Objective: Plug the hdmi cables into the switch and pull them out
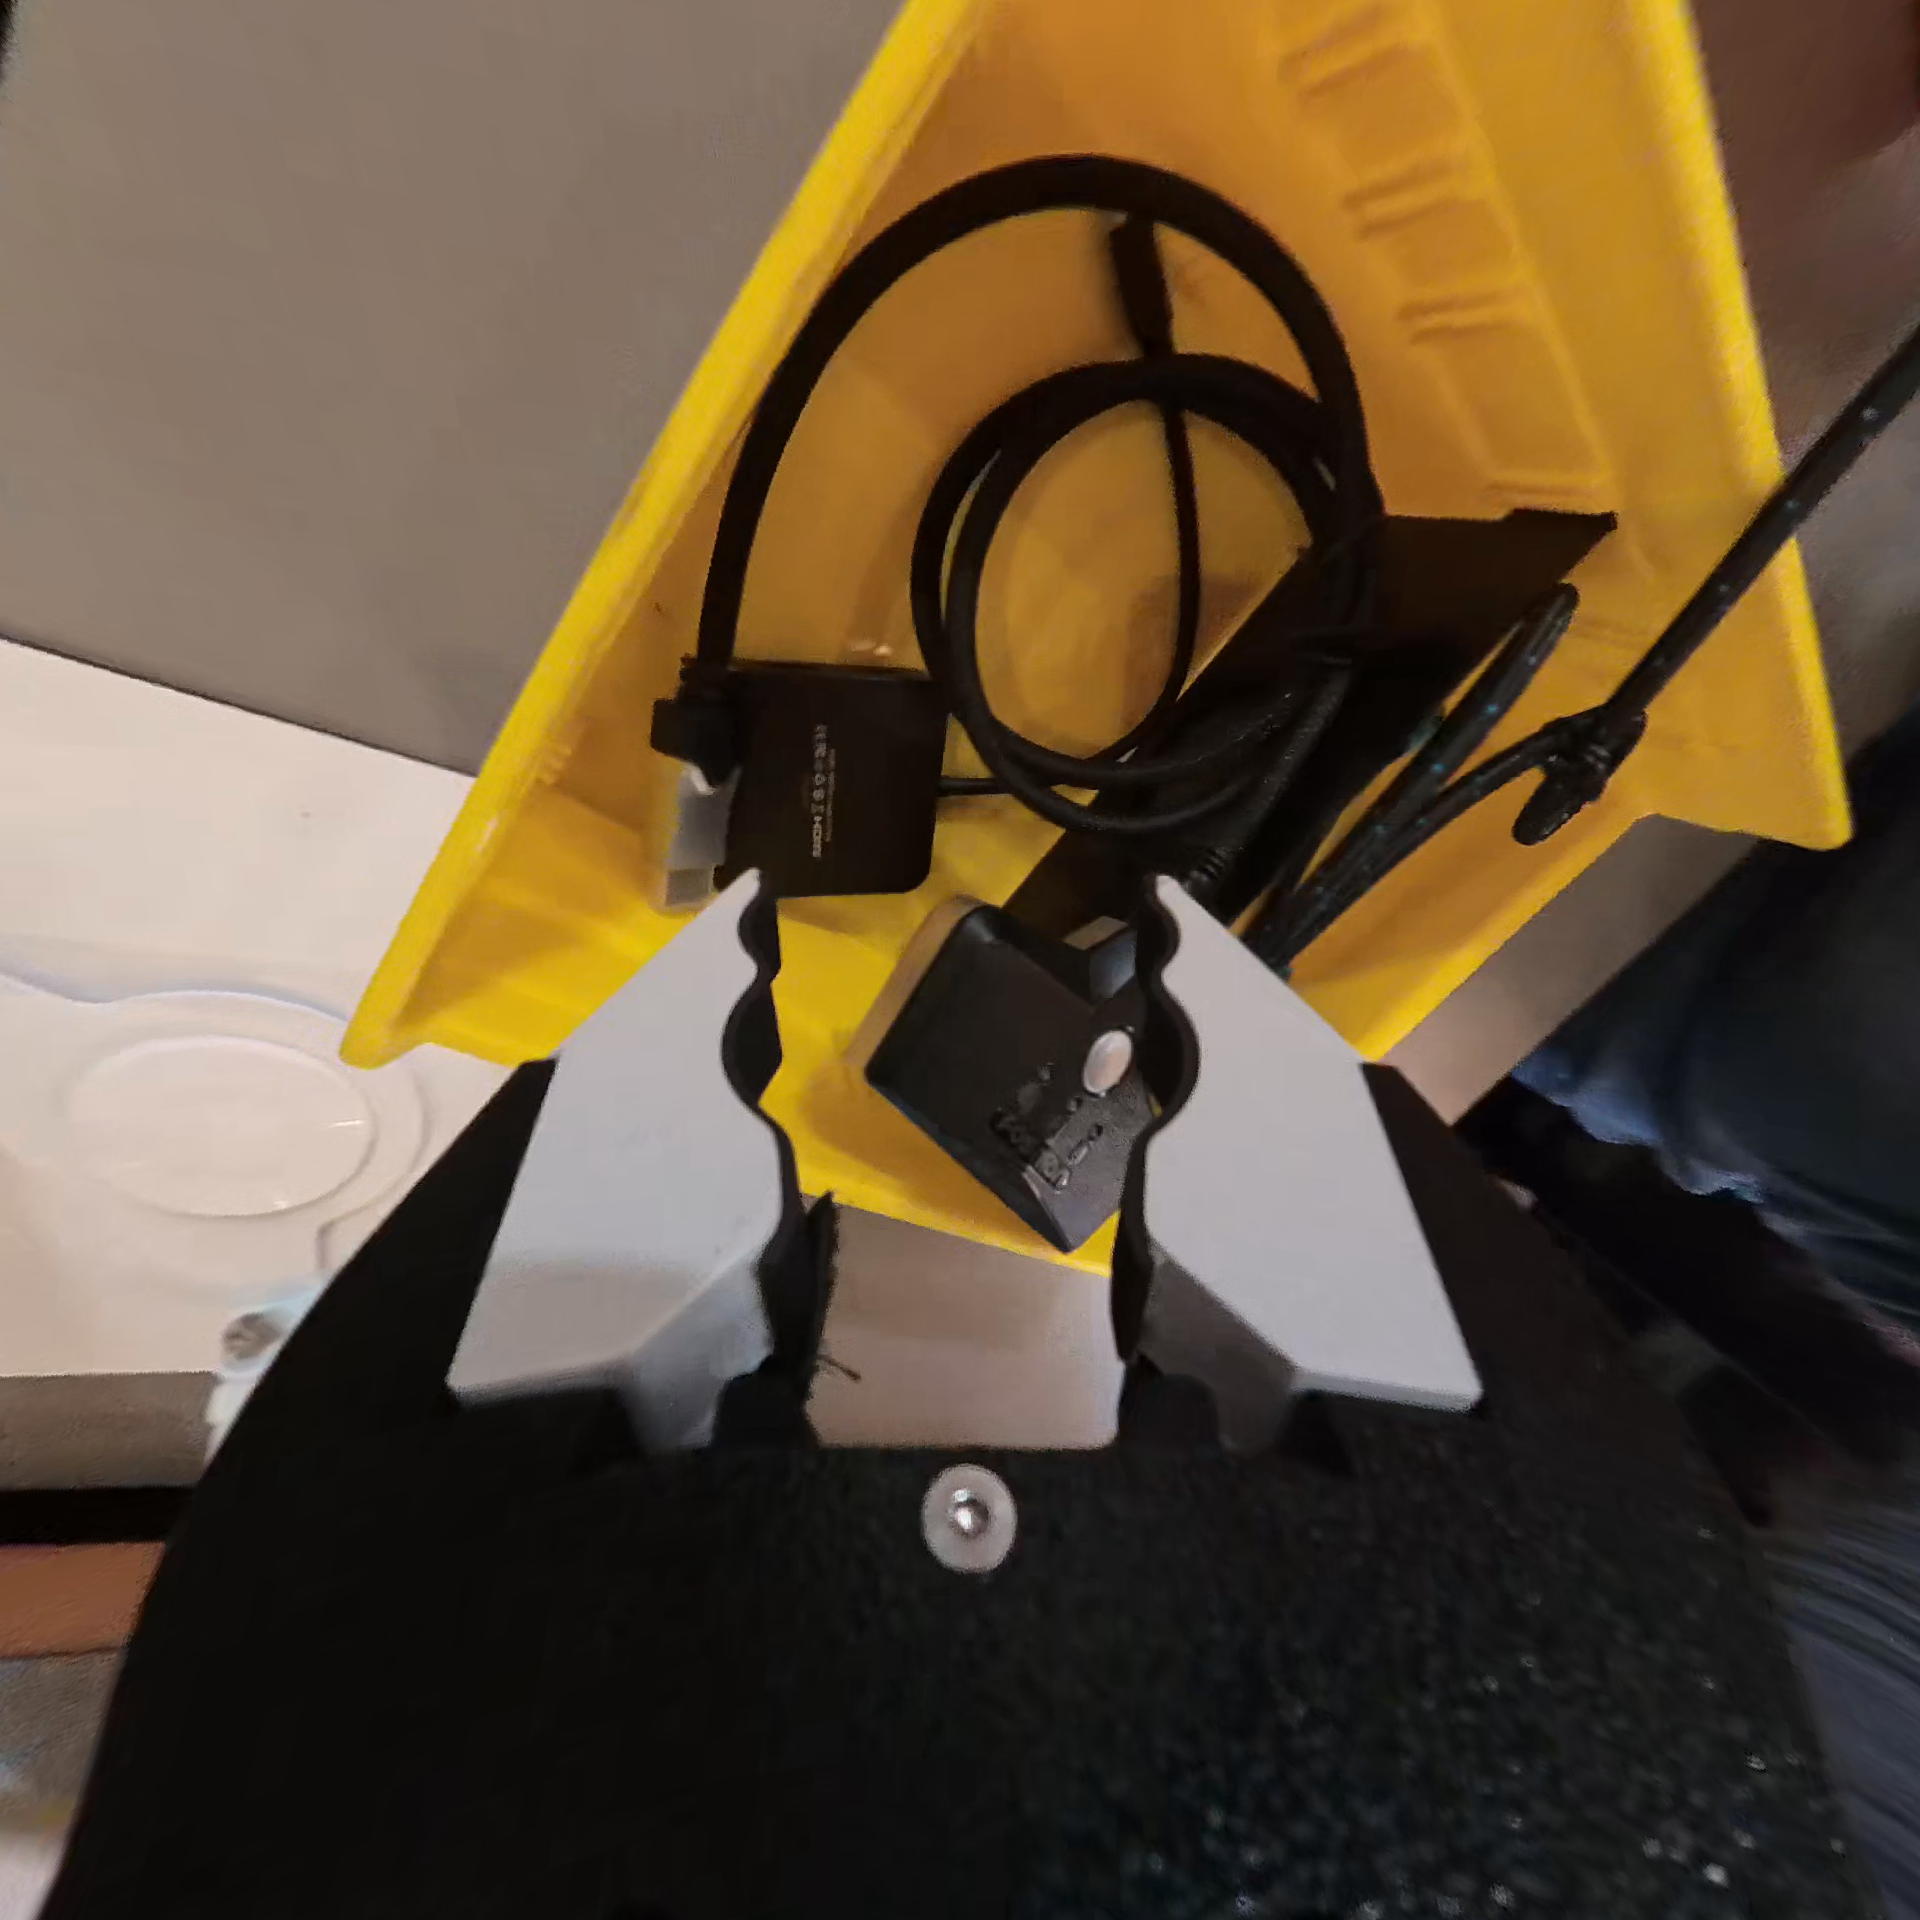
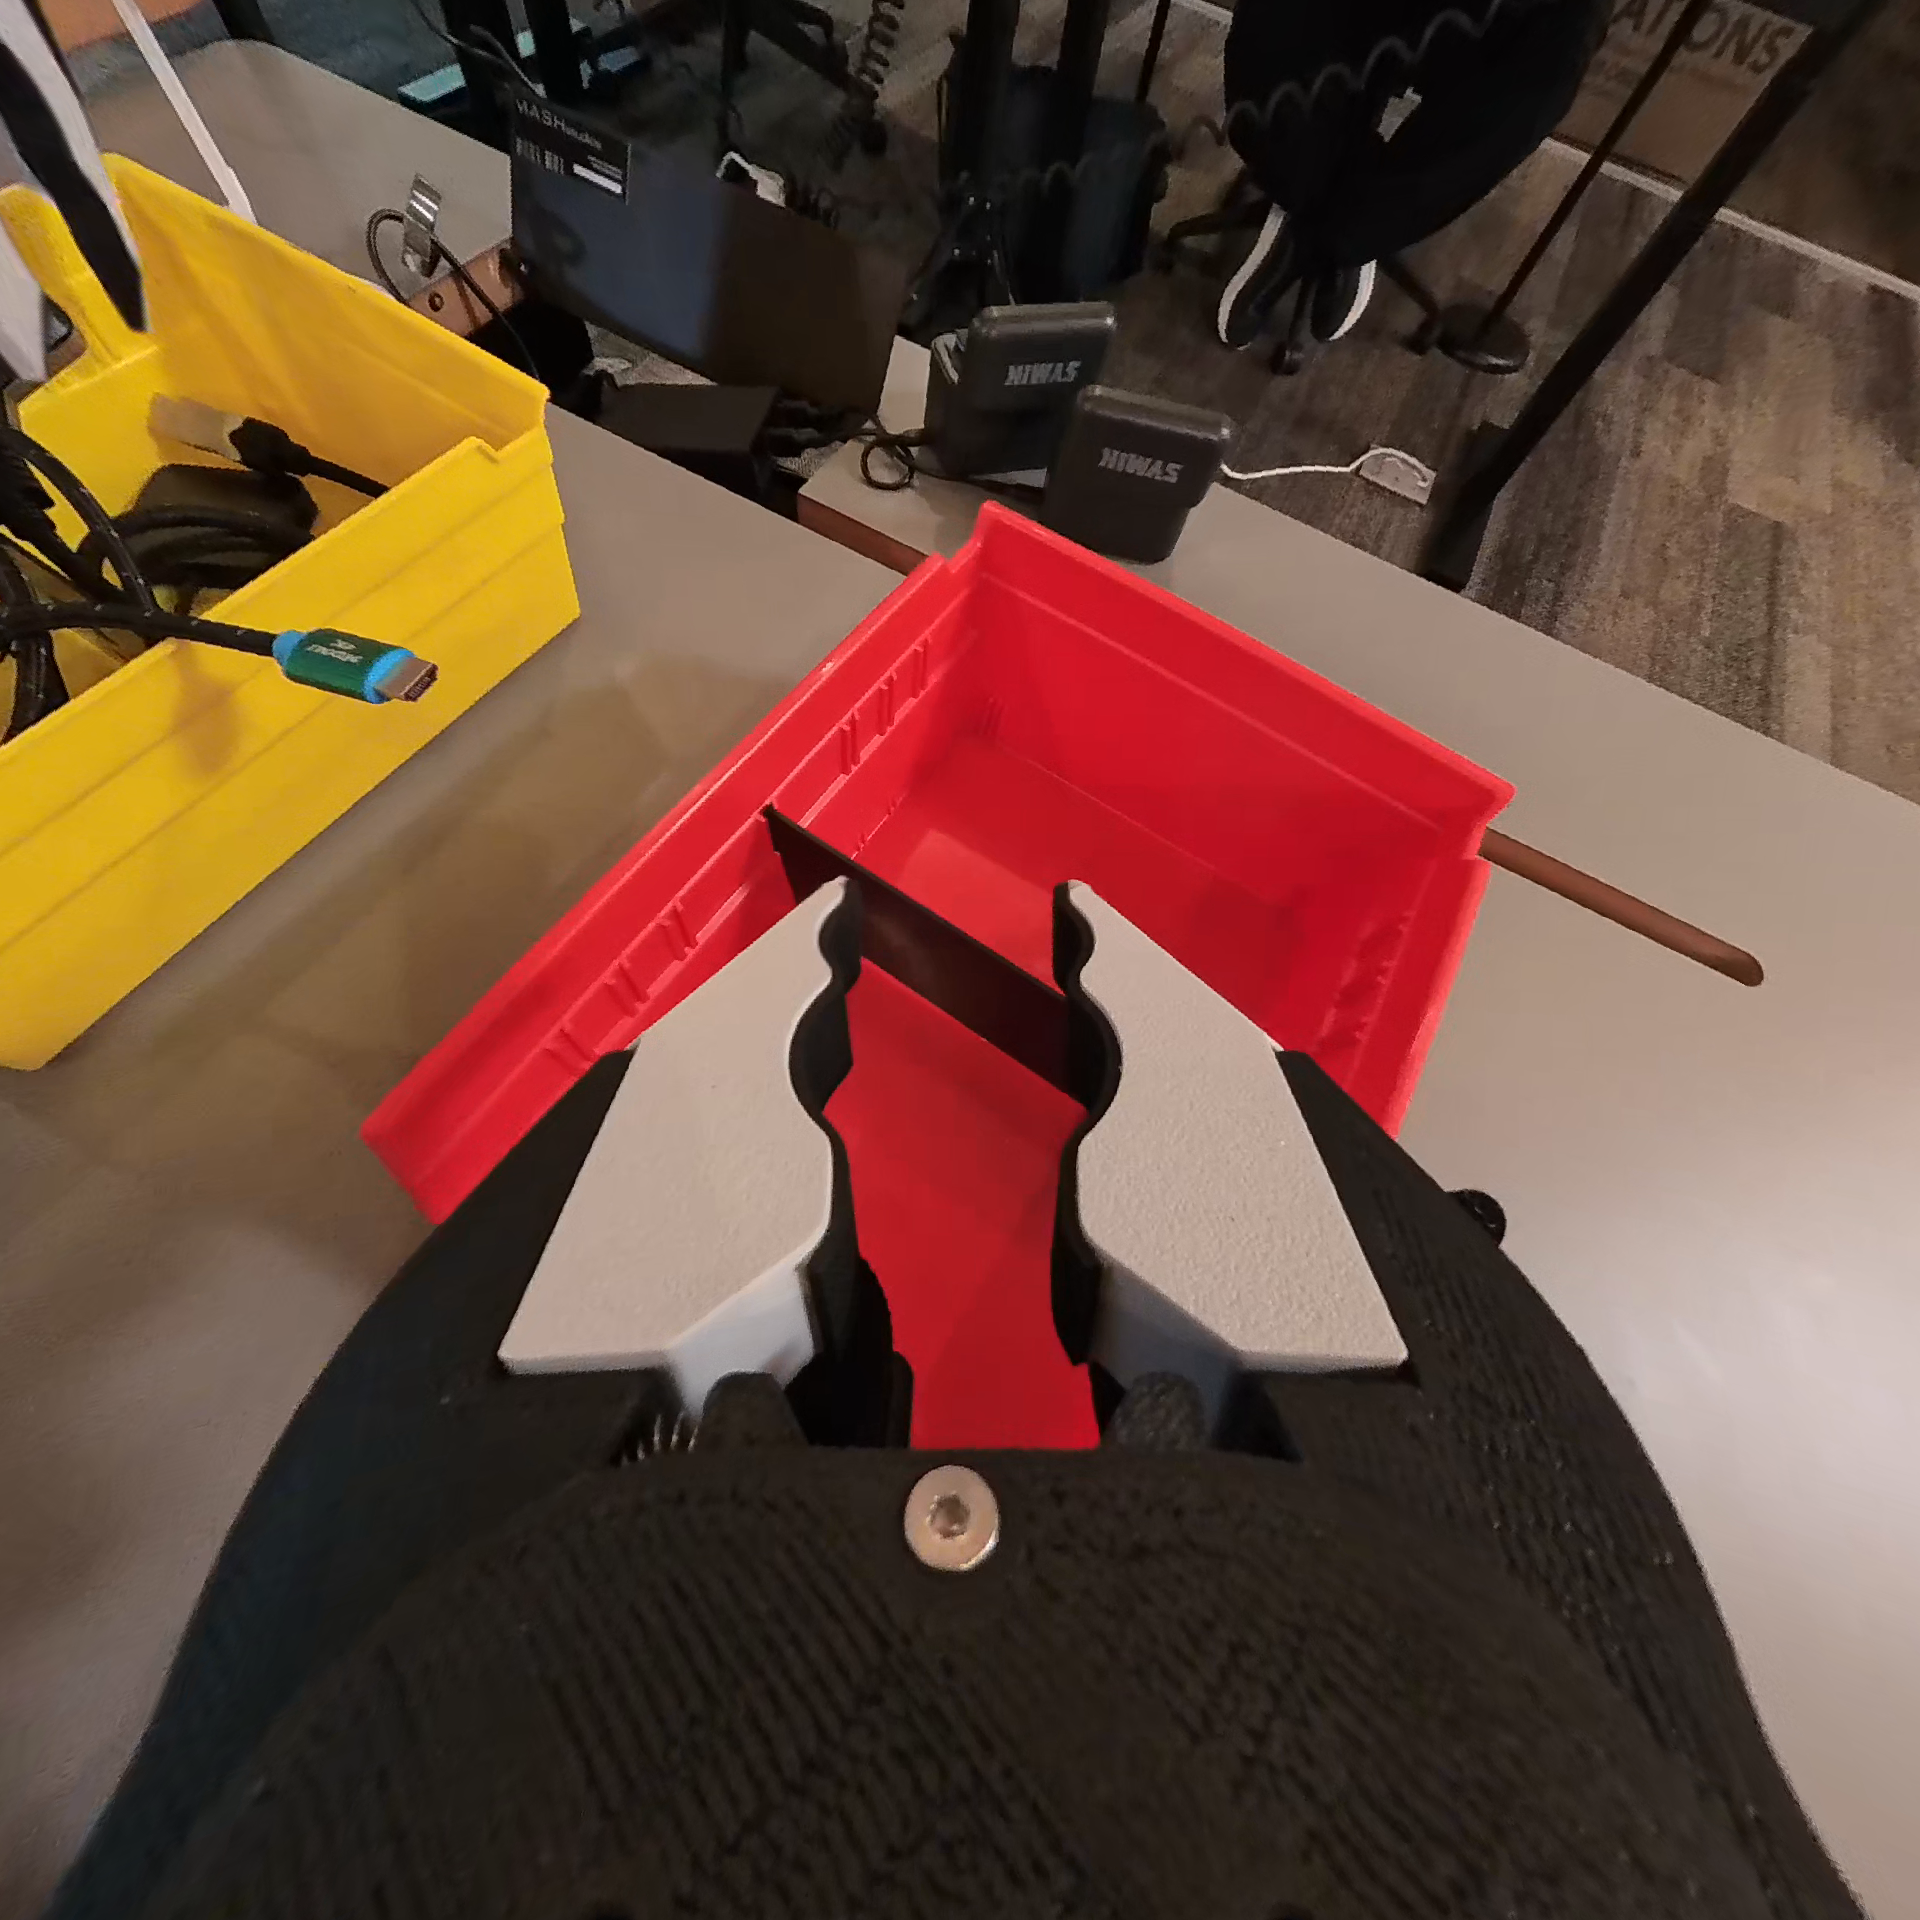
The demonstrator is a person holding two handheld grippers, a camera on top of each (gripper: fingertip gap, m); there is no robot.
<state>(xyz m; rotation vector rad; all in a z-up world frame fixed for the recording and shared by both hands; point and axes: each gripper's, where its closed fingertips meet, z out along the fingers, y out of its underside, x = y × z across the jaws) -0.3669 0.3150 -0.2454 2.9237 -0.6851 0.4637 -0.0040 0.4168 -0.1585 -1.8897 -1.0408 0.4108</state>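
In the left wrist view my left gripper (image 1: 954, 894) is open, low over the near end of a yellow bin (image 1: 1507, 312). A small black switch box (image 1: 1023, 1070) with a silver button lies between its fingers, close to the right finger; I cannot tell if it touches. A second flat black box (image 1: 842, 779) with a silver plug and looped black cables (image 1: 1039, 468) lies just beyond. My right gripper (image 2: 956, 904) is open and empty over a red bin (image 2: 1195, 707) with a black divider (image 2: 935, 945). A blue-green HDMI plug (image 2: 358, 665) juts over the yellow bin's wall (image 2: 312, 343).
A speckled braided cable (image 1: 1714, 623) runs out over the yellow bin's right side. Two dark boxes (image 2: 1132, 468) stand at the table's far edge behind the red bin. A white moulded tray (image 1: 208, 1101) lies left of the yellow bin. Dark clothing (image 1: 1766, 1091) shows at the right. From the right gripper's tips to the blue-green HDMI plug (image 2: 358, 665) is close to 15 centimetres.
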